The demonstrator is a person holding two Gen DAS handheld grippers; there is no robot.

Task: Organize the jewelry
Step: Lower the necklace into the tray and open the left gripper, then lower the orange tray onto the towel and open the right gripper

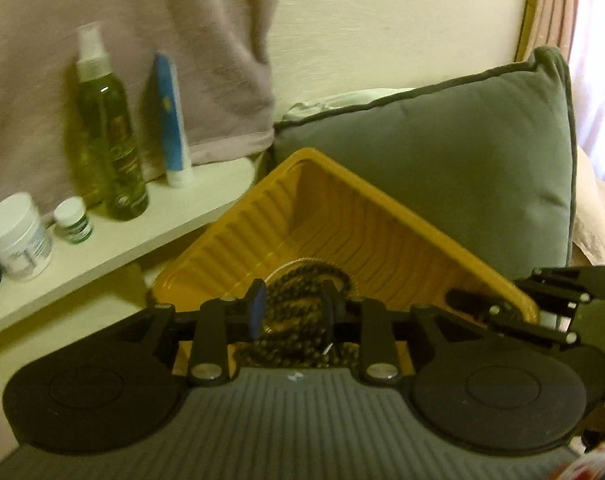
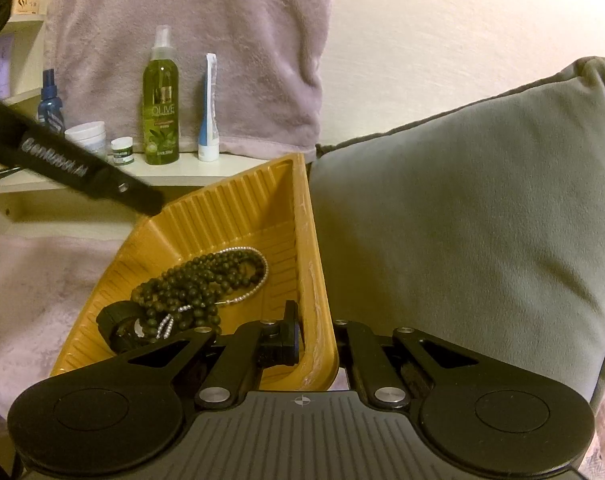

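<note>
the right gripper [image 2: 316, 338] clamps the ribbed yellow plastic tray's [image 2: 238, 216] rim; the left gripper [image 1: 292, 308] hangs part-open over dark beaded necklaces [image 2: 206, 276].

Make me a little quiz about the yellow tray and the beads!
1. True or false: the dark bead necklace lies inside the yellow tray.
2. What sits between the fingers of the right gripper? A) the cushion B) the tray's wall C) the towel
3. Fill in: the green spray bottle stands on the ____.
Key: 1 true; 2 B; 3 shelf.
</note>
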